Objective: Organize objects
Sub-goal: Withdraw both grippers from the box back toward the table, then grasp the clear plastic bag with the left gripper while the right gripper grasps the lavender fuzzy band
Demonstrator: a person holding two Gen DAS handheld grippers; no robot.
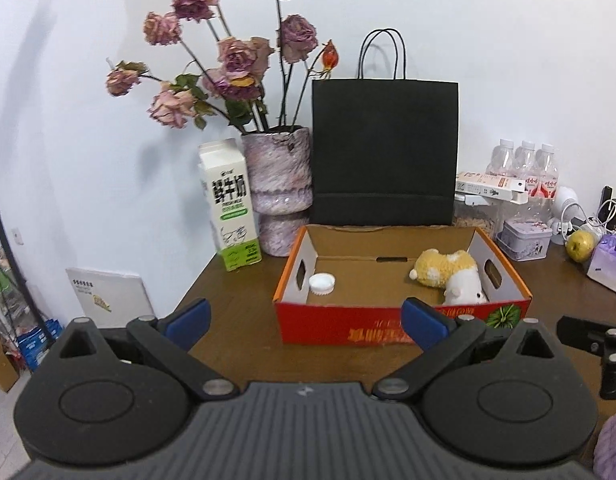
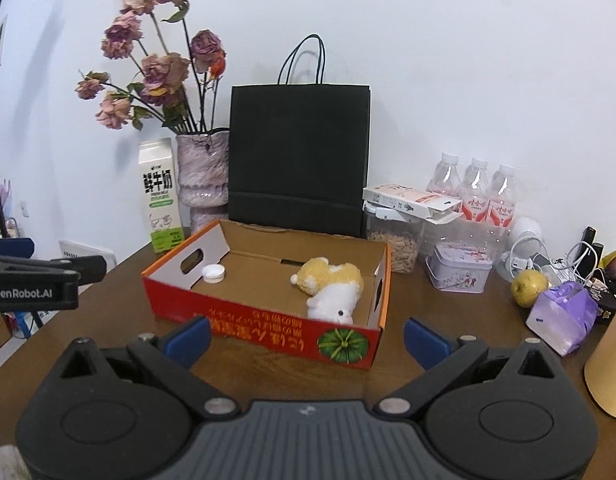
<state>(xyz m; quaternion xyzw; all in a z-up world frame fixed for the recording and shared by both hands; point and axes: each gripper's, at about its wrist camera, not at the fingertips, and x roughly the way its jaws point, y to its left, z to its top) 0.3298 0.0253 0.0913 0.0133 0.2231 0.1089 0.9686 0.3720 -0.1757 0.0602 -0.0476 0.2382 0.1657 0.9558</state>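
Observation:
A red cardboard box [image 1: 340, 326] [image 2: 263, 326] with an open top sits on the brown table. Inside it lie a yellow and white plush toy [image 1: 452, 274] [image 2: 332, 286] at the right and a white bottle cap [image 1: 322, 283] [image 2: 213, 273] at the left. My left gripper [image 1: 305, 322] is open and empty, just in front of the box. My right gripper [image 2: 308, 338] is open and empty, also in front of the box. The left gripper's side shows at the left edge of the right wrist view [image 2: 35, 280].
Behind the box stand a black paper bag [image 1: 384, 152] [image 2: 297, 156], a vase of dried roses [image 1: 277, 184] [image 2: 201, 188] and a milk carton [image 1: 229, 208] [image 2: 159, 200]. At the right are water bottles [image 2: 474, 192], a tin [image 2: 460, 272], a pear [image 2: 528, 288], a purple packet [image 2: 560, 318] and cables.

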